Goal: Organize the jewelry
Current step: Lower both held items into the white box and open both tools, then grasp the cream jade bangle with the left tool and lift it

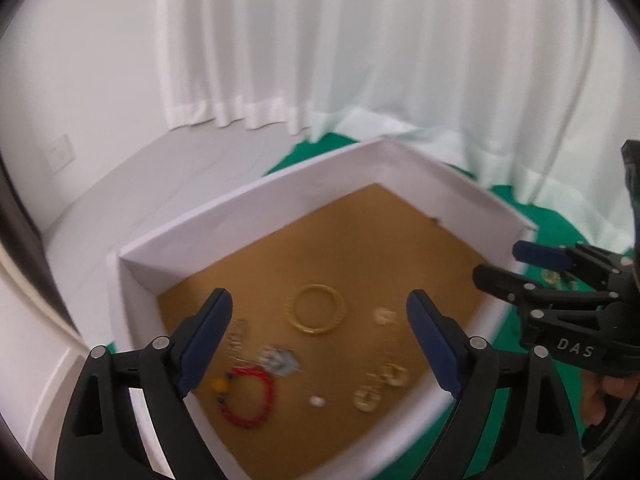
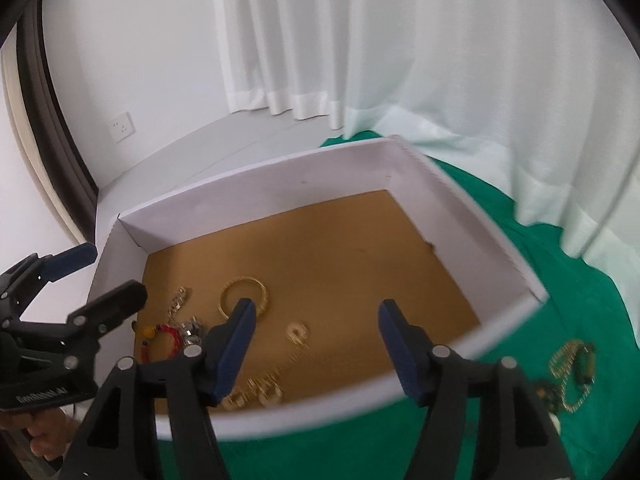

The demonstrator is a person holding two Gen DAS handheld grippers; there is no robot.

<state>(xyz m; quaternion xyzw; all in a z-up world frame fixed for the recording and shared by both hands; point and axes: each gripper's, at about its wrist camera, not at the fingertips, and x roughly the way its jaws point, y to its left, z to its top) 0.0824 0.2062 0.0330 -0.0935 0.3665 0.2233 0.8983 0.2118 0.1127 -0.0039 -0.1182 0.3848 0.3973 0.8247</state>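
Both claws stand with jaws spread and nothing between the pads: the left gripper (image 1: 320, 344) and the right gripper (image 2: 316, 344) each hover above the near wall of the box, pointing down into it.

White pleated curtains (image 2: 400, 60) hang behind the work area. A green cloth (image 2: 360, 440) covers the table under the box. The white shallow cardboard box with a brown floor (image 2: 256, 184) sits on that cloth.

Contents on the brown floor, near side:
- Gold round bangle (image 1: 316, 309), lying flat, apart from the other pieces.
- Red beaded bracelet with a yellow bead (image 1: 250, 396), near the left wall.
- Silver-grey ornament (image 1: 278, 360), just beside the red bracelet.
- Pale gold chain-link pieces (image 1: 380, 386), near the front wall.
- Small white bead (image 1: 317, 401), between the bracelet and the links.

A loose pile of gold chains and a dark piece (image 2: 572, 372) lies on the cloth outside the box, to its right.
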